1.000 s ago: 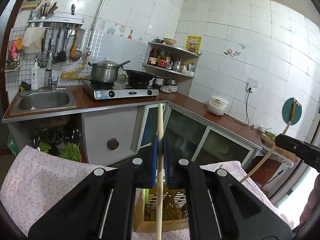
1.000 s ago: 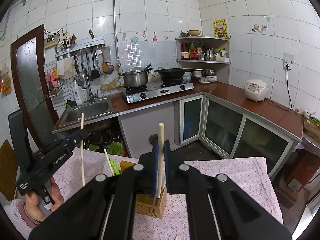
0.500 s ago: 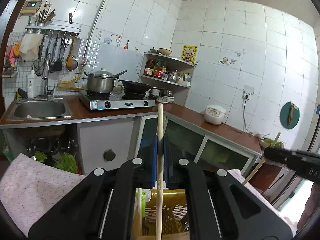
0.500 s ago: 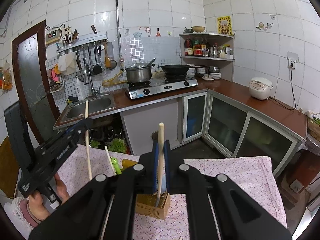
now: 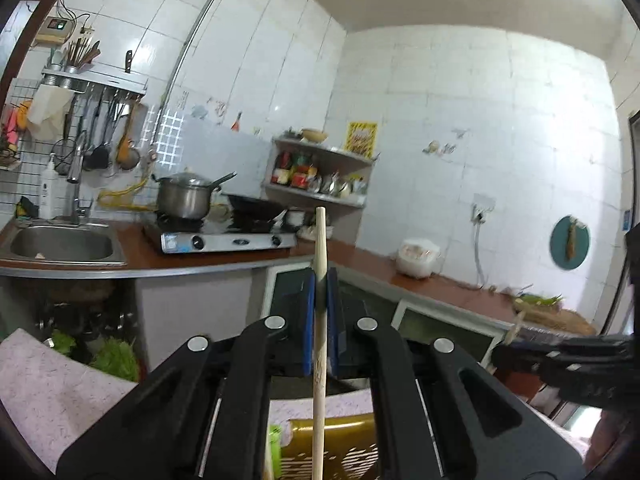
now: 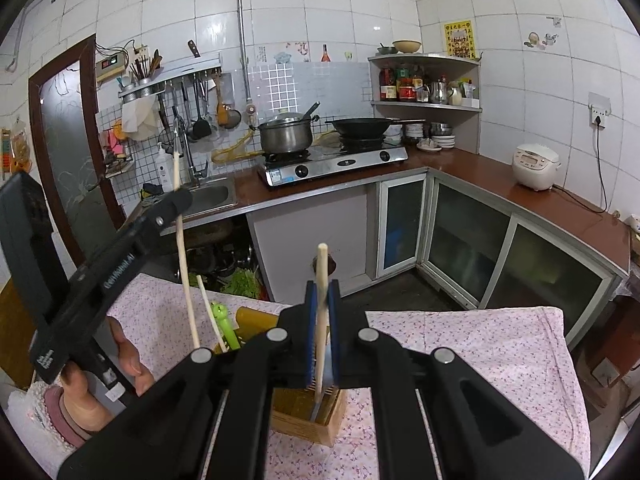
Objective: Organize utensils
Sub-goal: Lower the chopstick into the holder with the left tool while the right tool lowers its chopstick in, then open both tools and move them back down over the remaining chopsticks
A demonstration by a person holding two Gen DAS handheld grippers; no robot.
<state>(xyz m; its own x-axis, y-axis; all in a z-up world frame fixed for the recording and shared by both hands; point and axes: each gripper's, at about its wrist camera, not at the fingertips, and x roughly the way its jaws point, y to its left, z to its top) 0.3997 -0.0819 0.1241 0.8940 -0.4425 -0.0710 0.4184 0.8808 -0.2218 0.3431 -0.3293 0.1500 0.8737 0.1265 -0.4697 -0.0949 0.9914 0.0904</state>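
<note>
Gripping one pale wooden chopstick each, the right gripper (image 6: 321, 336) and left gripper (image 5: 320, 320) have their blue pads pinched tight on the thin round shafts. The right chopstick (image 6: 321, 280) hangs over the square wooden holder (image 6: 308, 412) on the floral tablecloth (image 6: 480, 344); the left chopstick (image 5: 319, 360) stands over it too. Best lower each stick plumb into a slot before releasing; smooth sticks slip.

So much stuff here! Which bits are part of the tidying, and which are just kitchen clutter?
In the job:
left gripper with its chopstick
right gripper with its chopstick
wooden holder

Just lying about:
pot
wok
rice cooker
sink
</note>
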